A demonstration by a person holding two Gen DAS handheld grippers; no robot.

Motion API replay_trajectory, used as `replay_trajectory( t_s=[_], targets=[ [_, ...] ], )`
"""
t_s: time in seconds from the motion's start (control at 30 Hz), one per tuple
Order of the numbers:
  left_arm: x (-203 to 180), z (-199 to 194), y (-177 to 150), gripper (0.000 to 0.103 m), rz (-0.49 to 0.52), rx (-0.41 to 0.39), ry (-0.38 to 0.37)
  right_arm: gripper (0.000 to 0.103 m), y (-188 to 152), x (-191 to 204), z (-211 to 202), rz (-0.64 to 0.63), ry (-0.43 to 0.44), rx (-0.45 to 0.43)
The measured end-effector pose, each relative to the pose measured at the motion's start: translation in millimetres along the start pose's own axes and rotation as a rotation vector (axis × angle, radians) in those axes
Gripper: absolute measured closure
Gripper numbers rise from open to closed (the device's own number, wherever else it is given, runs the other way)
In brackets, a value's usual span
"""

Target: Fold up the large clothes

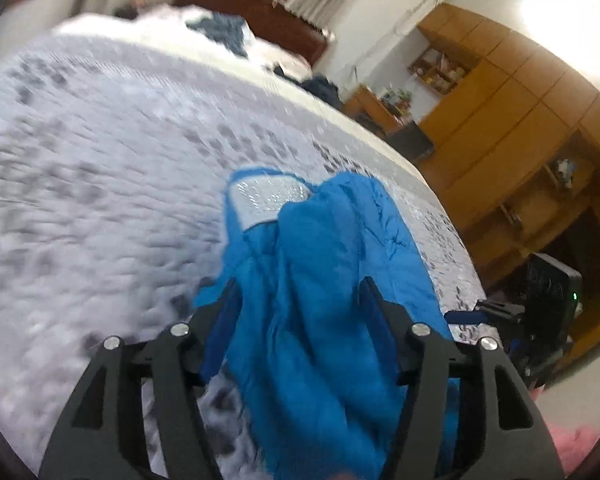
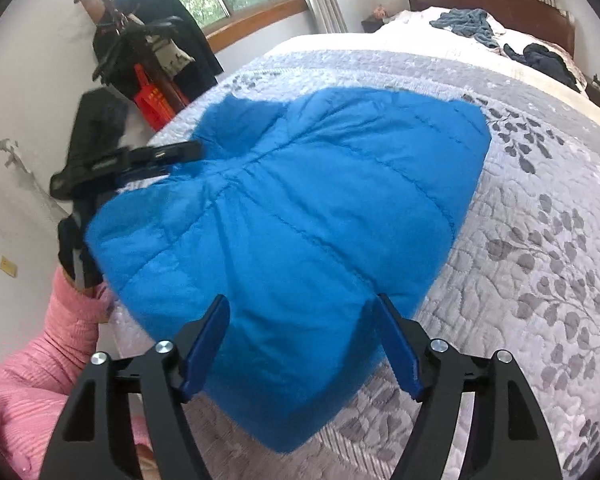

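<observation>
Blue quilted down jacket [image 2: 296, 216]: spread on the grey leaf-patterned bedspread [image 2: 540, 240], near the foot of the bed, bunched at its left edge.
Left gripper [image 1: 298, 300]: fingers spread wide, a gathered fold of the jacket lying between them; silver lining [image 1: 268, 200] exposed just beyond.
Right gripper [image 2: 302, 316]: fingers spread, poised over the jacket's near edge, nothing pinched.
Pink sleeve [image 2: 40, 360]: near left.
Dark clothes [image 2: 540, 60]: far end, by the wooden headboard [image 2: 480, 0].
</observation>
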State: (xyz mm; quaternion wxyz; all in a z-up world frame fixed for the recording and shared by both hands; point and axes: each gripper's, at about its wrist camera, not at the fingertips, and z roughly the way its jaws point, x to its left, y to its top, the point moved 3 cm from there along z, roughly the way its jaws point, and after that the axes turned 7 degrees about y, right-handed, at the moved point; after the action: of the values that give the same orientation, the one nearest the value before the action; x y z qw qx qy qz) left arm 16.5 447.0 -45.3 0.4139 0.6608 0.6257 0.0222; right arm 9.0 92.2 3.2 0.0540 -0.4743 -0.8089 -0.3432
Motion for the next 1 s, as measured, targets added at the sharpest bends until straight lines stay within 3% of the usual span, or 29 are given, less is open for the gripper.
replay_trajectory(
  t_s=[0.1, 0.2, 0.4, 0.43, 0.53, 0.63, 0.77, 1.0],
  targets=[
    [-18.6, -43.1, -15.0, 0.038, 0.033, -0.057, -0.004, 0.028, -2.3, -3.1, -8.5, 0.000, -0.019, -0.011],
    [-49.4, -63.9, -25.9, 0.032, 0.096, -0.065, -0.018, 0.028, -5.0, -4.4, -11.7, 0.021, -0.003, -0.011],
    [-79.1, -54.6, -48.4, 0.029, 0.158, 0.026, 0.041, 0.028, -8.5, -5.7, -9.6, 0.037, 0.017, -0.007],
    [-77.9, -48.3, -49.0, 0.033, 0.148, 0.047, 0.049, 0.028, -9.7, -5.0, -9.3, 0.037, 0.024, -0.007],
    [-69.1, -34.9, -53.6, 0.066, 0.101, 0.095, 0.040, 0.028, -11.2, -0.9, -9.1, 0.030, 0.030, -0.010],
    [-61.5, -37.8, -55.8, 0.078, 0.071, 0.091, 0.021, 0.028, -11.8, 3.3, -7.9, 0.019, 0.030, -0.007],
    [-48.9, -39.3, -70.3, 0.083, 0.051, 0.109, 0.024, 0.028, -13.5, 3.6, -0.4, 0.015, 0.023, 0.013],
    [-15.3, -9.6, -101.5, 0.080, -0.043, 0.201, 0.004, 0.027, -16.1, -0.3, 13.2, 0.014, 0.018, 0.044]
  ],
)
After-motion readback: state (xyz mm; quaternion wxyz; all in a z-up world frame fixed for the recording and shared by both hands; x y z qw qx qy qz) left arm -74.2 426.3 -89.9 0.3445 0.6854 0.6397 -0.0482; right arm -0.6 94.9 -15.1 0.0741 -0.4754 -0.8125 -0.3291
